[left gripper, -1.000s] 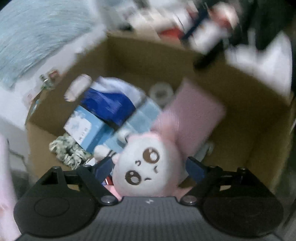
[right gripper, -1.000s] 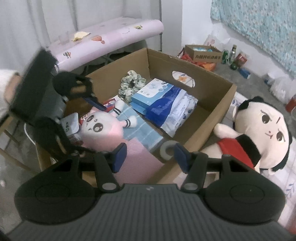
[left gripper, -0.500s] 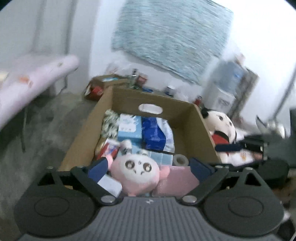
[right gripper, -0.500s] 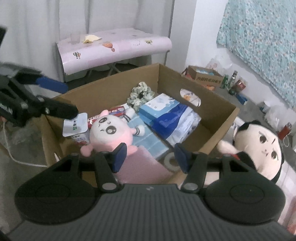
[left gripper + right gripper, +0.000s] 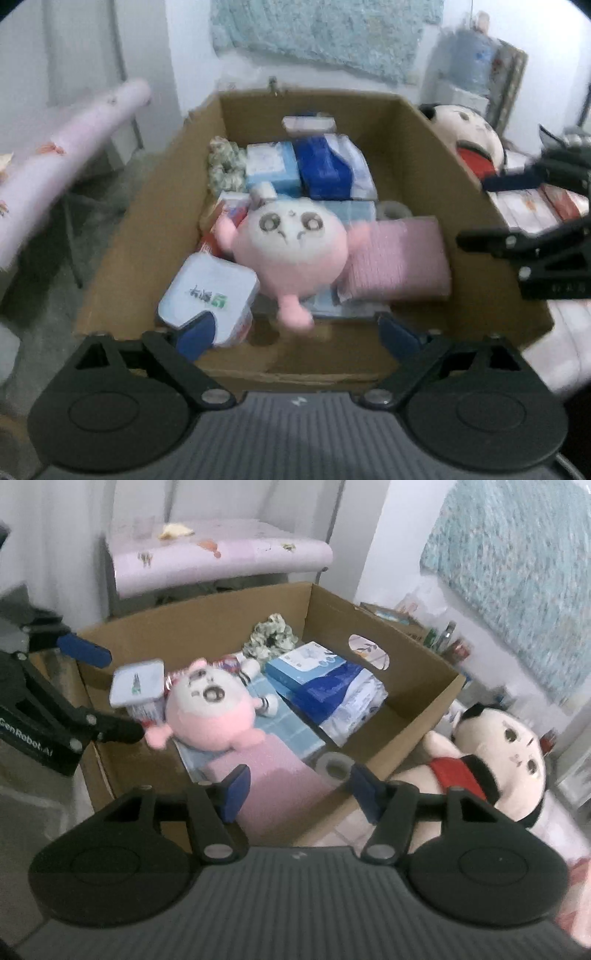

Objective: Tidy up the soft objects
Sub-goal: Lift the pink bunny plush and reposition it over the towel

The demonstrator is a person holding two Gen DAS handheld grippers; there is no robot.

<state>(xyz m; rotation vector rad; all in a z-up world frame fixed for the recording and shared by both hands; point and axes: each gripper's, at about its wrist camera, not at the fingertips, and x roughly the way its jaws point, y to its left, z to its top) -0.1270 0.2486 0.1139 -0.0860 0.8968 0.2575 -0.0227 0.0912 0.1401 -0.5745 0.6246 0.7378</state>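
A pink round plush [image 5: 291, 251] lies face up in the cardboard box [image 5: 147, 221], beside a pink pad [image 5: 399, 258]. My left gripper [image 5: 297, 334] stands open above the box's near wall, short of the plush, with nothing between its fingers. From the right wrist view it hangs at the box's left corner [image 5: 107, 692]. My right gripper [image 5: 300, 788] hovers over the pink pad [image 5: 280, 775] at the box's near edge; its jaws are opening and hold nothing. A large doll [image 5: 498, 753] with black hair and a red scarf sits outside the box, to the right.
The box also holds a floral scrunchie [image 5: 273, 635], blue tissue packs [image 5: 310, 664], a white-lidded tub [image 5: 138, 683] and a tape roll [image 5: 334, 766]. A lilac-covered table [image 5: 221, 554] stands behind it. Bottles and a small box [image 5: 443, 638] line the wall.
The left gripper has rolled upright and drawn back from the pink plush, which now lies in the box beyond its fingers. The right gripper has edged nearer the box.
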